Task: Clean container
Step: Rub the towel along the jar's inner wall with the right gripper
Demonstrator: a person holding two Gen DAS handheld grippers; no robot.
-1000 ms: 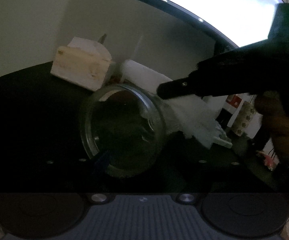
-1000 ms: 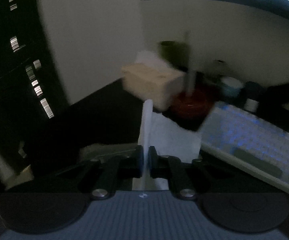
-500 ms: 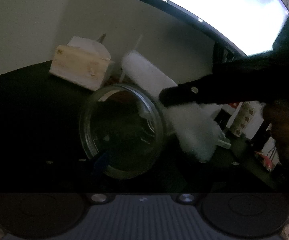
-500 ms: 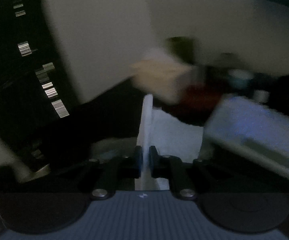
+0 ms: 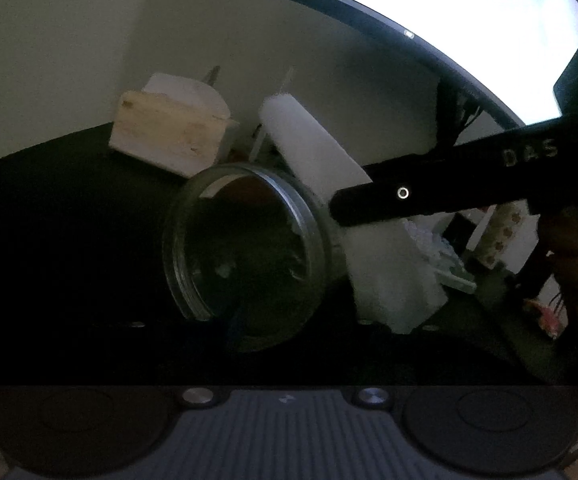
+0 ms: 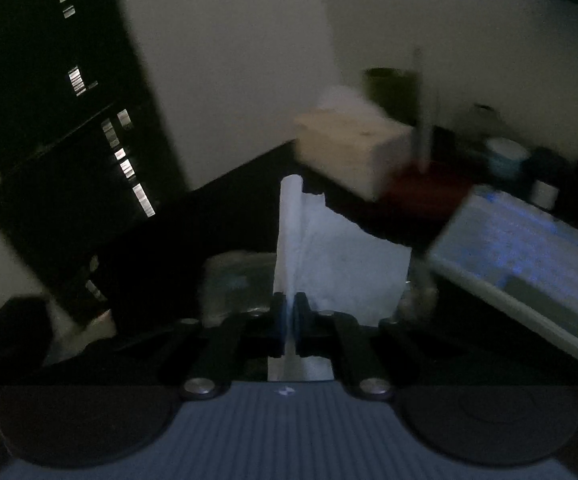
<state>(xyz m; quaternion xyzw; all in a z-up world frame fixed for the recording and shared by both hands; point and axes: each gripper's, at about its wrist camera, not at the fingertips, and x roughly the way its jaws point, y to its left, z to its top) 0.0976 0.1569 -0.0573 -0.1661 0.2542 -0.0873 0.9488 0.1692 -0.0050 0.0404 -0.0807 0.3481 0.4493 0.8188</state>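
Two things crowd your right gripper (image 6: 288, 320): a wooden box (image 6: 349, 152) ahead and a keyboard (image 6: 529, 256) to its right. It pinches the paper towel (image 5: 385, 276), now just right of the jar (image 5: 245, 256). "DAS" reads on its finger. Your left gripper's fingers are too dark to judge.

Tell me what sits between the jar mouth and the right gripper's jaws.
Only the white tissue, pinched in the right gripper; it hangs just beside the jar rim. The left wrist view shows this.
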